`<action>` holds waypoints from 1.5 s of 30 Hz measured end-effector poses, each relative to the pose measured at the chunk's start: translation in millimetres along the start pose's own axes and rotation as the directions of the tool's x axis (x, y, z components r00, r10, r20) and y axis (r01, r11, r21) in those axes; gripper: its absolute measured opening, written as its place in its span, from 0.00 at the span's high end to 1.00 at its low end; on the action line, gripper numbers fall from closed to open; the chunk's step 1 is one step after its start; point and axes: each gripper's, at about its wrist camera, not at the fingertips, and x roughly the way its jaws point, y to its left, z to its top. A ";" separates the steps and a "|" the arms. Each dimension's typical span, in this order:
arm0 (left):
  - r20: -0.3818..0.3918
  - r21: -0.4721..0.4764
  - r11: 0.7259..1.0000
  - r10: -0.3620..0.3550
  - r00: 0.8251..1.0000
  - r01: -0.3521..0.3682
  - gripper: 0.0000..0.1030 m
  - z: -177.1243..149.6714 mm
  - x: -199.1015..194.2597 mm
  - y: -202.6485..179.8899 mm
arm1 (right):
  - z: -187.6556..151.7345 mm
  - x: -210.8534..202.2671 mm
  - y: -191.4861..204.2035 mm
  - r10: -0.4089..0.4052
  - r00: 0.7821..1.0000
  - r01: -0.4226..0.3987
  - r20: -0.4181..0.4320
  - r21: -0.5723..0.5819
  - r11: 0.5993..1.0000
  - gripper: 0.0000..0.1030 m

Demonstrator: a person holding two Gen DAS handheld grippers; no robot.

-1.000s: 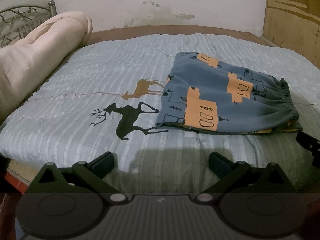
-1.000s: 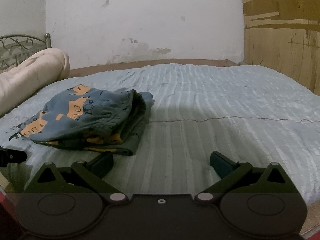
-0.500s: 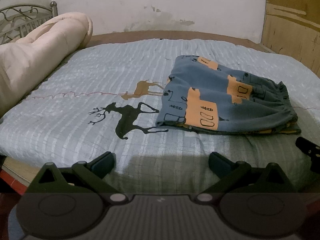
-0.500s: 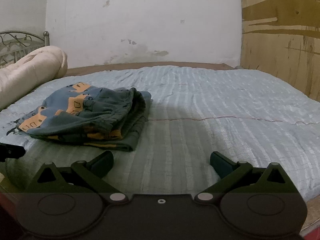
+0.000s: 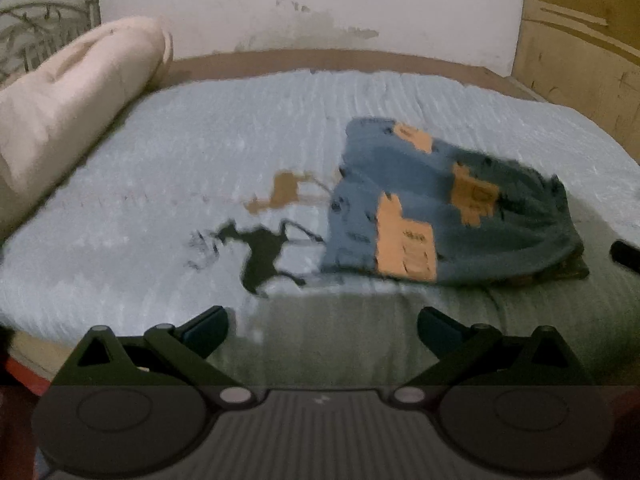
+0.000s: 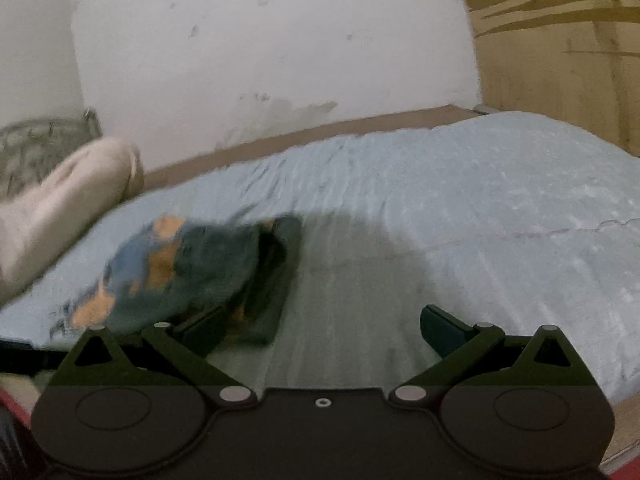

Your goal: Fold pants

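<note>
Since half a second ago the right gripper [image 6: 322, 330] has tilted and swung, so the wall now fills far more of its view and the folded pants [image 6: 200, 272] sit closer to its left finger [image 6: 200, 334], which overlaps the near edge of the bundle in that view; whether it touches the cloth cannot be told through the blur. The left gripper [image 5: 322, 328] has shifted only slightly, and its view is smeared by motion. Both grippers are spread wide with nothing between their fingers. From the left wrist camera, the pants [image 5: 448, 212], blue-grey with orange patches, lie folded into a compact stack on the pale blue bedspread [image 5: 200, 152], ahead of and a little to the right of the right finger [image 5: 440, 330], well apart from both fingertips. A black deer print [image 5: 260, 256] and a brown one [image 5: 284, 192] on the bedspread lie ahead of the left finger [image 5: 204, 330], just beside the pants' left edge. A rolled cream quilt [image 5: 68, 100] rests far to the left along the bed's side, in front of a metal headboard [image 5: 36, 32]. A dark tip of the right gripper [image 5: 626, 254] shows at the far right edge, beside the pants' waistband end.
</note>
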 end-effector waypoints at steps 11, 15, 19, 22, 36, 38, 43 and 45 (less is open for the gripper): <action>0.049 -0.014 1.000 0.002 0.999 -0.001 0.00 59.7 48.0 12.9 | 50.6 99.9 14.9 0.177 0.967 -0.200 -0.185 -0.112 0.973 0.01; 0.054 0.015 0.999 -0.032 0.998 0.031 0.01 75.3 74.3 2.3 | 53.6 135.9 21.0 0.219 0.940 -0.259 -0.262 -0.126 0.958 0.01; 0.030 0.020 0.997 -0.080 0.996 0.080 0.01 78.9 94.3 -3.9 | 51.4 151.9 18.0 0.258 0.923 -0.289 -0.287 -0.074 0.954 0.01; 0.015 0.005 0.994 -0.113 0.993 0.113 0.01 77.2 103.3 -3.3 | 46.4 154.9 14.1 0.283 0.921 -0.306 -0.268 -0.049 0.951 0.01; 0.002 -0.051 0.989 -0.141 0.990 0.140 0.00 70.9 105.3 5.0 | 41.2 150.4 5.6 0.326 0.919 -0.334 -0.223 0.004 0.943 0.01; 0.001 -0.051 0.990 -0.134 0.991 0.134 0.00 71.0 104.7 3.6 | 40.6 151.0 5.2 0.327 0.919 -0.334 -0.221 0.006 0.942 0.01; 0.003 -0.051 0.991 -0.125 0.992 0.125 0.00 71.2 104.0 1.9 | 40.3 151.2 4.4 0.330 0.919 -0.336 -0.218 0.008 0.942 0.01; 0.000 -0.053 0.991 -0.122 0.993 0.121 0.00 71.1 103.6 1.4 | 40.0 150.3 3.1 0.334 0.919 -0.339 -0.211 0.013 0.941 0.01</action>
